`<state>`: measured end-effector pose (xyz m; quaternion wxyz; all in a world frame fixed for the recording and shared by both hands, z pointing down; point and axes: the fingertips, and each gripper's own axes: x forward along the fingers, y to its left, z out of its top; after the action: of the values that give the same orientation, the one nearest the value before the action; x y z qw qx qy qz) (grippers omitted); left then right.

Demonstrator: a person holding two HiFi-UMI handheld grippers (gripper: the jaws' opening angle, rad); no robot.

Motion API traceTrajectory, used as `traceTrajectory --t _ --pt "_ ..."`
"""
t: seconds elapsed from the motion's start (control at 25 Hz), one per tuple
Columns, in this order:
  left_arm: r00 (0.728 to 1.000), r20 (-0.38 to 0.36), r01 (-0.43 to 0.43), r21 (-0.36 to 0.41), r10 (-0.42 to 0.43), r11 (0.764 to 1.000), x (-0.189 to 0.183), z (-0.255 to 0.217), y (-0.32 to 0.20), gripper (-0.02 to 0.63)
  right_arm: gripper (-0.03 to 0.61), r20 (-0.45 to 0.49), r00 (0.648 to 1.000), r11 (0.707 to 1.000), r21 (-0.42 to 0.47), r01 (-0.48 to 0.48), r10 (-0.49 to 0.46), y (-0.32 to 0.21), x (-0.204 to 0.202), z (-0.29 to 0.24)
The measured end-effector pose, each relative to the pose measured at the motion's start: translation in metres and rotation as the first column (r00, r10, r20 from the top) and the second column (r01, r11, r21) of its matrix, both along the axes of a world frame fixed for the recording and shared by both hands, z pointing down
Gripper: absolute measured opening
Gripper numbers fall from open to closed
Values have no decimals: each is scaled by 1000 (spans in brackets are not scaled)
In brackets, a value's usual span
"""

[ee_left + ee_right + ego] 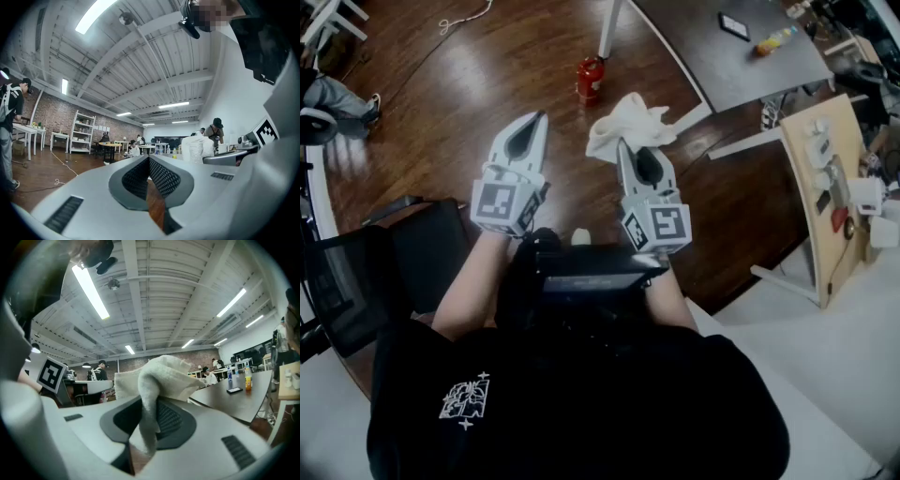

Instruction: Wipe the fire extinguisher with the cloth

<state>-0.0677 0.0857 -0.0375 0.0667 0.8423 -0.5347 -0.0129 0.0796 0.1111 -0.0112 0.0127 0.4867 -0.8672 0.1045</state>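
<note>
A small red fire extinguisher [590, 81] stands upright on the wooden floor, ahead of both grippers and apart from them. My right gripper [621, 146] is shut on a crumpled white cloth [624, 125], which bunches out past its tips. In the right gripper view the cloth [153, 380] drapes over the jaws of that gripper [142, 401], pinched between them. My left gripper [540, 117] is held level beside it, shut, with nothing in it. In the left gripper view its jaws [149, 160] meet at the tip, and the cloth [199, 147] shows off to the right.
A grey table [703, 56] with a phone [734, 26] and a bottle [774, 40] stands at the back right, its white leg [607, 28] near the extinguisher. A black chair [403, 248] is at my left. A wooden board [825, 197] leans at the right. People stand in the room.
</note>
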Motion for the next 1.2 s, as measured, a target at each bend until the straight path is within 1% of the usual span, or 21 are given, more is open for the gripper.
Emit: traceTrajectory --t 0.16,0.32,0.48,0.68,0.8,0.88,1.04,1.12,1.2 --pt "1000 13 5 -9 -5 1000 2 6 -5 3 97 10 1000 1000 -1 5 -5 -5 6 11" --pt "1000 22 3 -17 -3 1000 3 22 -20 3 97 14 1000 1000 -12 9 -9 -23 13 21" --pt "1000 18 13 -33 -12 999 -2 41 -51 3 97 -1 1000 1000 -17 16 -16 -58 15 40" --pt "999 30 16 -30 -15 999 -22 88 -98 3 97 -22 1000 1000 -19 2 -3 -117 11 94" --pt "999 40 10 -32 -9 999 -37 132 -131 3 98 -28 1000 1000 -12 -6 6 -156 3 138" --pt "1000 26 -2 -26 2 1000 -42 165 -149 3 98 -37 999 1000 -2 -10 10 -182 0 178" --pt "999 24 -43 17 43 999 -57 254 -192 3 98 -52 998 999 23 -24 26 -243 -16 279" --pt "999 1 -40 38 40 998 -70 304 -213 3 98 -60 998 999 35 -29 31 -274 -28 335" --pt "999 -2 -39 60 39 997 -80 352 -228 3 98 -69 997 999 46 -20 23 -301 -42 391"
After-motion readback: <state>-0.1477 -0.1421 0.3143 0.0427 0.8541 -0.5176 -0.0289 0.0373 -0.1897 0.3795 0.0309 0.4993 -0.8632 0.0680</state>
